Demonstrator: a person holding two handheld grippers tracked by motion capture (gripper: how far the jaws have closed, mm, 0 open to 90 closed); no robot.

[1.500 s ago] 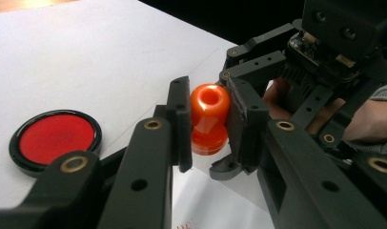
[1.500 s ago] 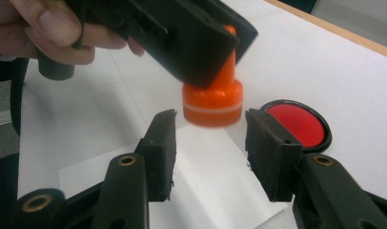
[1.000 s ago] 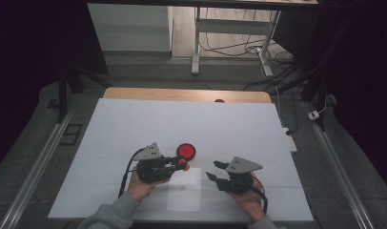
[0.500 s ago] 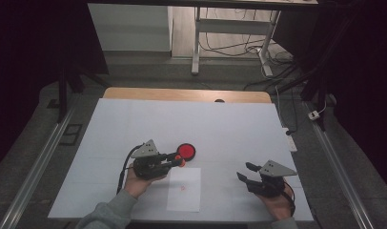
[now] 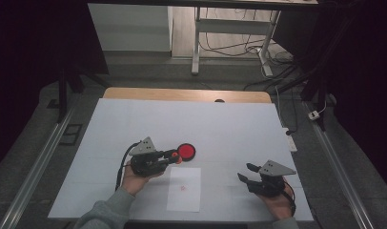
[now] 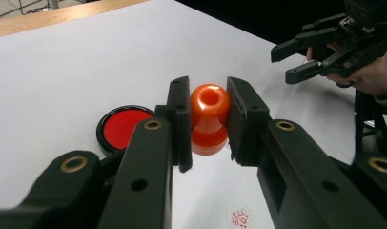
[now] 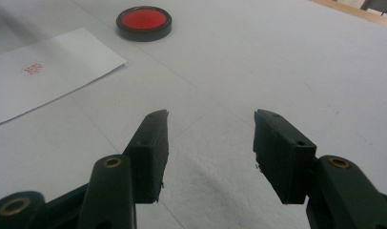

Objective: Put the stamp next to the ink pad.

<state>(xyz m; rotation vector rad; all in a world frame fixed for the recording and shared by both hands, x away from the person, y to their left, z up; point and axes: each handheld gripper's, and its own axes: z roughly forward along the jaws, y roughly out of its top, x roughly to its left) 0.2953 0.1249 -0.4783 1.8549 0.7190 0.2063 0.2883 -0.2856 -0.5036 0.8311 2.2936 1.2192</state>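
The counter [image 5: 134, 124] is covered by a white sheet, and on it, toward six o'clock in the high view, a smaller sheet of paper [image 5: 184, 188] is laid; a small red stamp mark [image 5: 183, 187] is already printed near its middle. Just beyond the paper, at about twelve o'clock from it, the round ink pad [image 5: 186, 151] is seen with its red face open.

Since a second ago the right gripper [image 5: 251, 174] has been drawn away from the paper's edge toward four o'clock, well apart from everything, and its jaws have just been opening; nothing is between them, and in the right gripper view they stand roughly half spread over bare counter. The paper is therefore no longer steadied by it, which is judged to mean that the printing step is finished.

The left gripper [image 6: 208, 119] has hardly shifted. Its jaws are clamped on the orange stamp [image 6: 209, 117], held by its knobbed handle, just beside the ink pad at the pad's eight o'clock and above the paper's far edge. What is judged to remain is either a fresh inking or the setting down of the stamp.
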